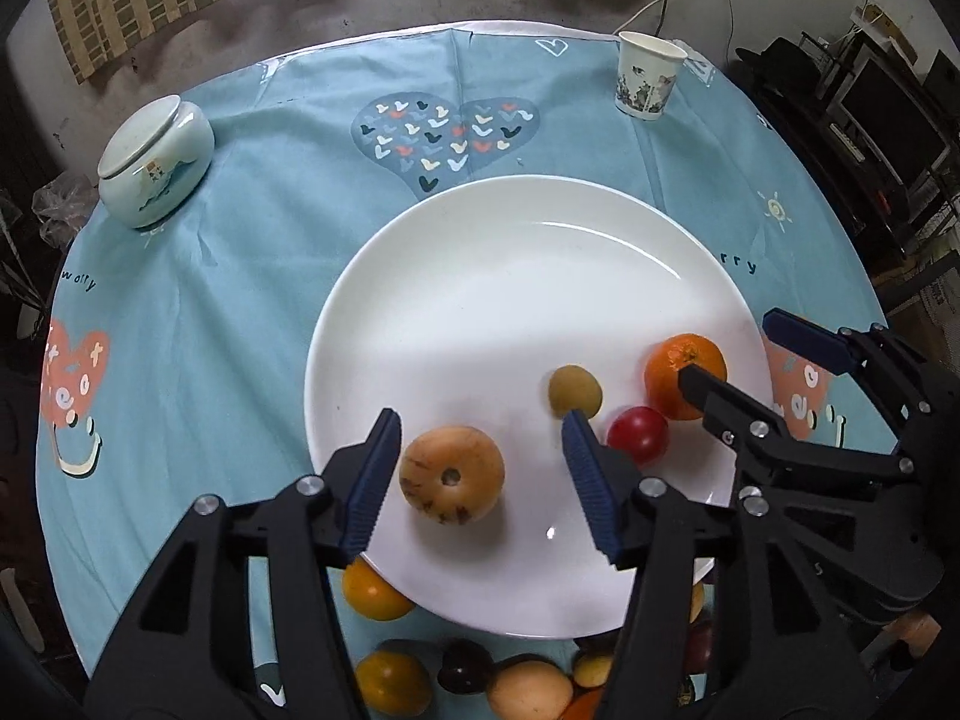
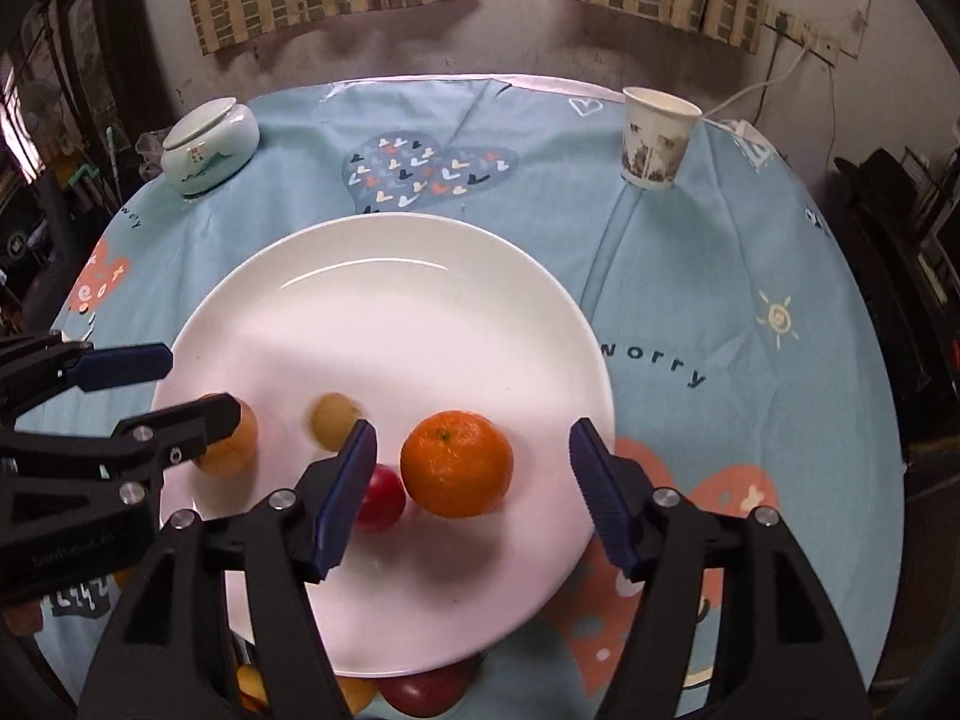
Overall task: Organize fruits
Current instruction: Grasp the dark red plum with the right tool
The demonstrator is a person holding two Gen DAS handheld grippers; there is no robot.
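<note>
Left hand-held gripper (image 1: 480, 468) released, straddling tan fruit (image 1: 451, 474); we judge it soft, bruisable: grip its sides gently. Right hand-held gripper (image 2: 471, 480) released around orange (image 2: 457, 463).

Both grippers same build: matte black plastic linkage arms, triangular cut-outs in lower links. Left gripper (image 1: 480, 474): two fingers, dark blue ribbed pads (image 1: 373, 483) on inner faces, silver round-head screws (image 1: 307, 485) at pivot joints. Right gripper (image 2: 474, 492): same blue ribbed pads (image 2: 600, 498), silver screws (image 2: 666, 497) near pad bases. In right wrist view, faint embossed lettering, unreadable, on left gripper's black body. No cables, no sleeve visible.
</note>
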